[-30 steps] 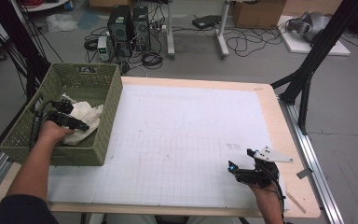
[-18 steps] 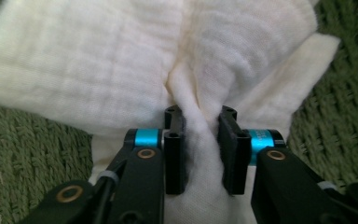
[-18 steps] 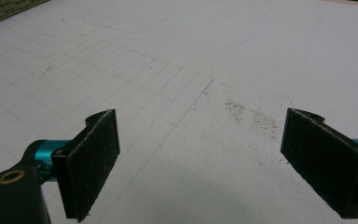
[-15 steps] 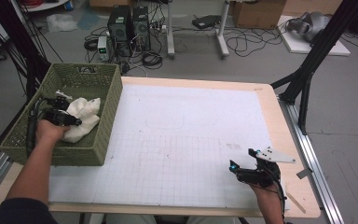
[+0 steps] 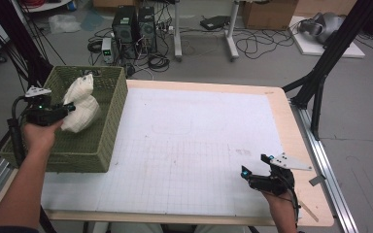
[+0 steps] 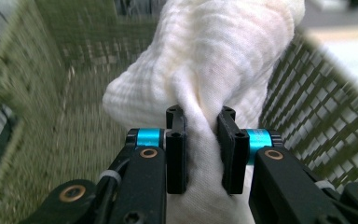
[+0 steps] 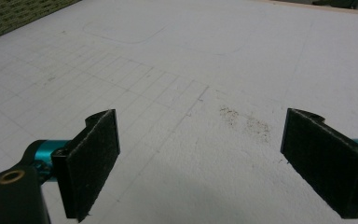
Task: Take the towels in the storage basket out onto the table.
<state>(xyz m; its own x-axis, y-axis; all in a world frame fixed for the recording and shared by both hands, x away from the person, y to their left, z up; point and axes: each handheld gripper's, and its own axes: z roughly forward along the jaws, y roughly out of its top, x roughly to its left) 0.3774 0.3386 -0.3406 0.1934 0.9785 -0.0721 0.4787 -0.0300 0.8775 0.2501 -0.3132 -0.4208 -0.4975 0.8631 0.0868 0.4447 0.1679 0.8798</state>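
Landmark: the green basket, standing at the table's left end, was taken as reference for all places.

Cloth: a white cloth was seen inside the basket, bunched and lifted clear above the basket floor, its top rising over the far rim.

Left gripper: the left gripper was found over the basket's left rim, jaws pressed onto a fold of the cloth, which bulged above the pads. The jaws had just been closing, with the cloth between them.

Right gripper: the right gripper was held well apart from the basket, low over the white gridded mat near the table's right front corner; its jaws were spread wide, with nothing between them.

Step judged: lifting the cloth out of the basket.

Advice, grip: the pinch was judged narrow, holding one fold only; it should be kept firm so the fold does not slip.

Advice, lift: the hanging end should be raised above the right wall of the basket before any move toward the mat, lest the mesh snag it or the basket be dragged.

Advice, handover: the open right gripper was judged well placed to take a free corner once the cloth reaches the mat.

Writing: no brand, label or legible lettering was made out on the basket, cloth, mat or grippers.
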